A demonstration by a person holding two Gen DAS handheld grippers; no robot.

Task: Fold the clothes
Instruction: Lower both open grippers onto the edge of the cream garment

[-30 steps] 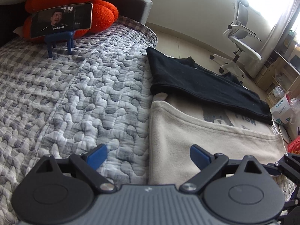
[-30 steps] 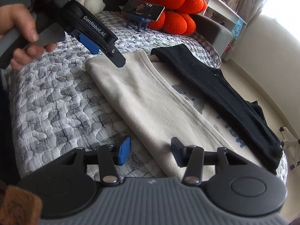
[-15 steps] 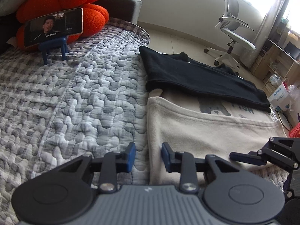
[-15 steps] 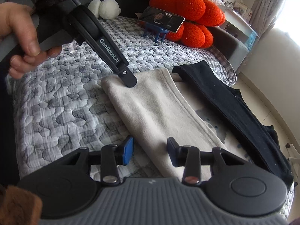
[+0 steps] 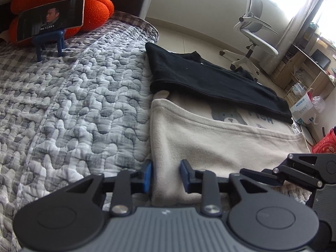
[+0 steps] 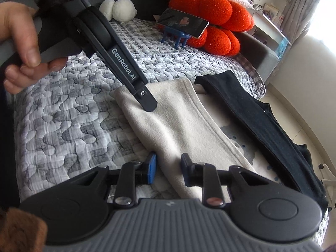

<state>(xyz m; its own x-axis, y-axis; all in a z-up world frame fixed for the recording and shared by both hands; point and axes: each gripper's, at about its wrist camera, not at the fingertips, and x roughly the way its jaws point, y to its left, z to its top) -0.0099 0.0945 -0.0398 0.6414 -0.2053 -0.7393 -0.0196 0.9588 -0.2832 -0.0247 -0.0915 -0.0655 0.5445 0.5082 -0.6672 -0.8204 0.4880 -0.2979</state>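
A beige fleece garment [image 5: 210,142] [image 6: 178,115] with black sleeves [image 5: 210,79] [image 6: 262,121] lies on the quilted bed [image 5: 73,105], its near side folded over a bear print [image 5: 226,115]. My left gripper [image 5: 166,176] is closing on the fold's left corner, and the cloth fills the gap between its blue pads. In the right wrist view the left gripper [image 6: 149,105] presses down on that corner, held by a hand [image 6: 21,42]. My right gripper [image 6: 168,171] is closing too, with the fold's near edge between its pads; its tips [image 5: 243,170] show at the left view's right edge.
A phone on a blue stand [image 5: 50,25] [image 6: 184,23] leans against an orange cushion [image 5: 96,10] [image 6: 220,6] at the head of the bed. A white plush [image 6: 119,8] sits nearby. An office chair [image 5: 256,31] and shelves stand on the floor beyond the bed's far edge.
Both grippers came down onto the beige fold and their jaws narrowed from wide open until the cloth sits between the pads. The right gripper shifted slightly toward the fold's edge.
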